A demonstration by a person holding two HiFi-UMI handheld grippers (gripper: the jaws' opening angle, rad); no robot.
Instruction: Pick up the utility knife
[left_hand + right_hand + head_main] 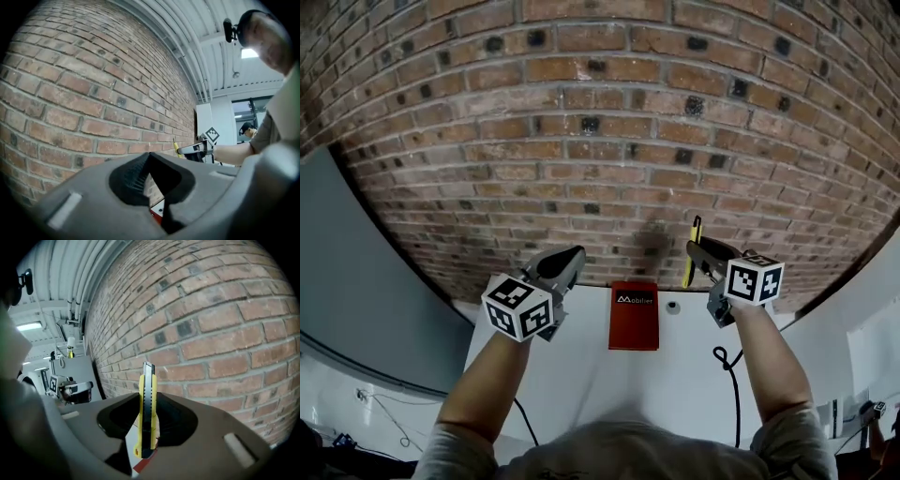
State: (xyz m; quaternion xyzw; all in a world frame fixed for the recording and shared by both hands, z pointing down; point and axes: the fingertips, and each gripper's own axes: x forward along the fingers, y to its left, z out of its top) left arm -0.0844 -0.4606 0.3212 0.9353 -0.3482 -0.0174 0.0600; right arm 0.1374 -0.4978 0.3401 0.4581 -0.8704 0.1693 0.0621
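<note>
The right tool [705,255] is clamped on the yellow-and-black plastic utility knife [147,413]. The pads press its two flat sides approx mid-body. The knife stands upright between them, dark tip end up and well past the jaw tops, butt end poking out below. Gripping the flats prob. keeps the slim body from twisting or slipping, and w/ the tip up the blade end points away from the person's arm.

As landmark, take the flat red rectangular box [634,319] lying on the white counter [581,375] by the foot of the red-brown brick wall [600,141]. The knife is in the air, above the box and to its right in the head view, clear of the counter and w/ the wall behind it. So the pickup looks done, judging by the clamp and the clearance.

The left tool [150,180] is also up off the counter, above the box and to its left. Its jaws are a narrow slit apart w/ nothing between; only wall and a bit of the red box show through the gap. It carries nothing, prob. just held up level w/ the other tool.

A small grey round piece [673,306] sits on the counter just right of the box's far corner. A black cable [733,375] trails further right, near side.
</note>
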